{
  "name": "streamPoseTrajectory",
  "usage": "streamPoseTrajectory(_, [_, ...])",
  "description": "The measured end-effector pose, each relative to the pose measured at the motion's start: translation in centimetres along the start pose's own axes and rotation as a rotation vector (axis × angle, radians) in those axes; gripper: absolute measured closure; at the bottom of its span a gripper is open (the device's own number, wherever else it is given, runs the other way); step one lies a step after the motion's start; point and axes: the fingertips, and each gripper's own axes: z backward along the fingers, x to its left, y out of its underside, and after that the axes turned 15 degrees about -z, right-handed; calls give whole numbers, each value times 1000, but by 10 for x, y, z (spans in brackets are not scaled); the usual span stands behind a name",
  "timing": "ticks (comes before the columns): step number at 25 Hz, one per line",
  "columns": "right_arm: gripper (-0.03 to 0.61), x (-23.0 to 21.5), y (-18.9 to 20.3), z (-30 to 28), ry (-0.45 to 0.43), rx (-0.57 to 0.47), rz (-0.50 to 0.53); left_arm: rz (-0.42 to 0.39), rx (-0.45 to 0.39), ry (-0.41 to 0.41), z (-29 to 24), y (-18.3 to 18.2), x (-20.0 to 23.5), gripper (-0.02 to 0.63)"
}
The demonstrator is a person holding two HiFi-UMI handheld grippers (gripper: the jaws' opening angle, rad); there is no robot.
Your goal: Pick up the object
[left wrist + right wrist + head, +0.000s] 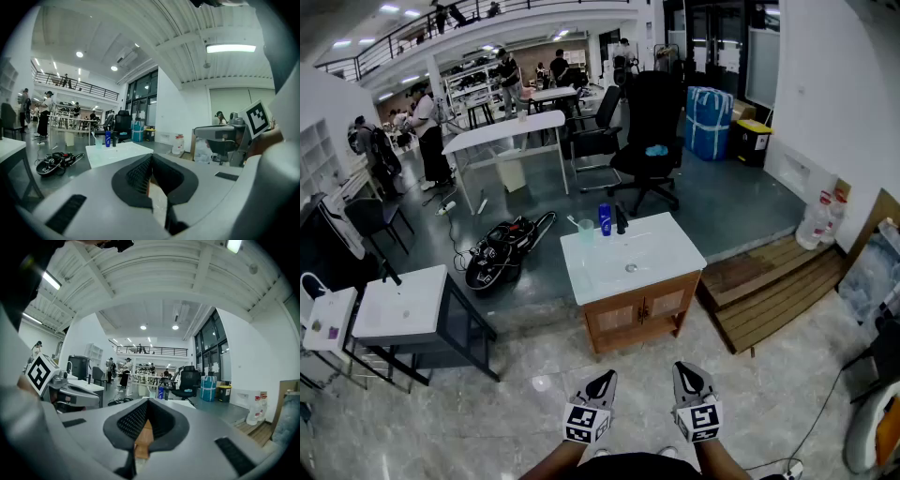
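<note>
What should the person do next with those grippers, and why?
Probably move both forward toward the cabinet: left gripper and right gripper hang short of it, jaws together, empty, and the blue bottle stands on its far edge.

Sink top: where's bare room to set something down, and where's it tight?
Free: the front and right of the sink top, all around the drain out to those edges. Crowded: the back left edge, where the cup, the blue bottle and the dark bottle stand in a close row.
</note>
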Motion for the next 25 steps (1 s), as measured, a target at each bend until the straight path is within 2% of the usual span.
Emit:
streamPoseTrajectory(12, [561,33,-5,-28,-14,-38,4,-13,-9,-17,17,4,34,594])
streamPoseTrajectory(16, [561,43,-11,-40,-16,-77,41,-27,-17,8,20,6,40,592])
streamPoseTrajectory(25, [560,27,-20,-50,25,-91,18,-19,3,31,7,13,44,593])
